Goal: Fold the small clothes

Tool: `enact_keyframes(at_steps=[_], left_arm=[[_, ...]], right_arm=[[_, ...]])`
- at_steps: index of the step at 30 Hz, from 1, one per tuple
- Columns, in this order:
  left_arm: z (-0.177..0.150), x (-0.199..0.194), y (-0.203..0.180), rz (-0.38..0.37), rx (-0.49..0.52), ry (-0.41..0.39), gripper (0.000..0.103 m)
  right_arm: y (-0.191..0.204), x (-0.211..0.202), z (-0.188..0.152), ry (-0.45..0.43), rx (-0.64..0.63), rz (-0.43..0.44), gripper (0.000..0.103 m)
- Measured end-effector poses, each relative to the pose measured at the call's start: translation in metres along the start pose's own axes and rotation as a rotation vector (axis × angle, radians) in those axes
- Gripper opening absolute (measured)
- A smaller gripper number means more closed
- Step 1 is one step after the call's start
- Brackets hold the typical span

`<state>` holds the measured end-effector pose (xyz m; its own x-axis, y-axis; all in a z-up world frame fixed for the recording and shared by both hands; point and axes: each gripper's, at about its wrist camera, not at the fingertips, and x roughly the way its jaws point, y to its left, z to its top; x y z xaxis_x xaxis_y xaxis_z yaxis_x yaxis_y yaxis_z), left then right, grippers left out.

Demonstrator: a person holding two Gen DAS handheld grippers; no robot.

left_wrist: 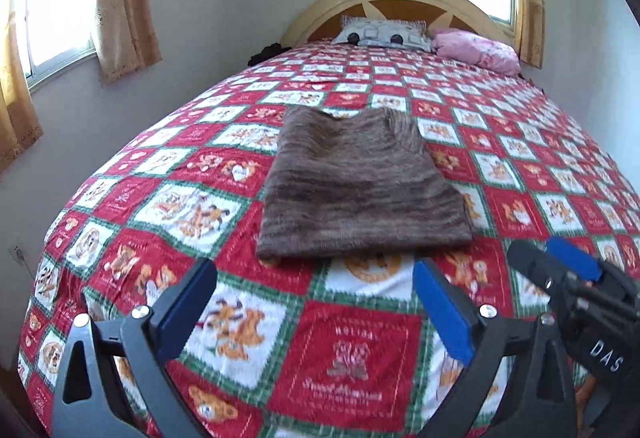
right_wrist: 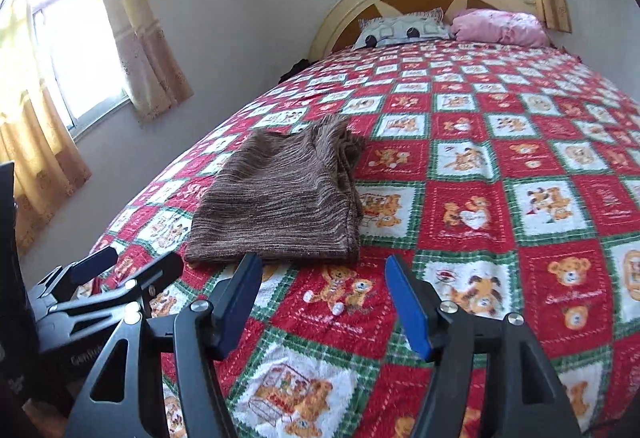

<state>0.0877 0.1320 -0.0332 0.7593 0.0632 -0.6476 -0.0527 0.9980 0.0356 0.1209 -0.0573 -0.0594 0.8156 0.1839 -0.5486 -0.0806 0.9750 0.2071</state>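
The brown knitted garment (left_wrist: 362, 184) lay folded into a compact rectangle on the red, white and green patchwork bedspread (left_wrist: 224, 322), roughly on the bed's midline and well short of the pillows at the headboard. Its long axis ran away from both claws toward the headboard, and its near folded edge lay crosswise to them.

Starting on the left: the left gripper (left_wrist: 316, 302) stood with its jaws spread wide and nothing between them, only bare bedspread. The garment lay straight ahead of it and slightly beyond its fingertips, clear of both pads; its near edge spanned about the same width as the open jaws.

Further right, the right gripper (right_wrist: 322, 304) was also parted, less widely, and equally empty. From its view the garment (right_wrist: 280, 206) sat ahead and to the left, its near right corner just beyond the left fingertip, apart from it.

Both claws hung just beside each other, near the cloth's closest edge. Judging by this, the left was squarely lined up with the fold, the right offset toward its right-hand edge, so any further fold or lift would likely start from that near edge
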Motion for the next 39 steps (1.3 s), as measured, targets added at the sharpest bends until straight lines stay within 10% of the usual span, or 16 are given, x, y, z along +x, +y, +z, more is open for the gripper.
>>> enact_keyframes(at_steps=[11,25,39], left_arm=[[-0.022,-0.020,-0.012,-0.077,0.009,0.088,0.101],[0.001,-0.130,-0.019,-0.012,0.043,-0.302,0.103],[0.010,-0.162,-0.007,0.055,0.024,-0.414,0.103]], right_arm=[[0.015,-0.067,-0.012,-0.054,-0.051,-0.115,0.065],[0.036,-0.164,-0.007,-0.352,-0.097,-0.193,0.078],[0.060,-0.186,0.006,-0.467,-0.105,-0.131,0.079]])
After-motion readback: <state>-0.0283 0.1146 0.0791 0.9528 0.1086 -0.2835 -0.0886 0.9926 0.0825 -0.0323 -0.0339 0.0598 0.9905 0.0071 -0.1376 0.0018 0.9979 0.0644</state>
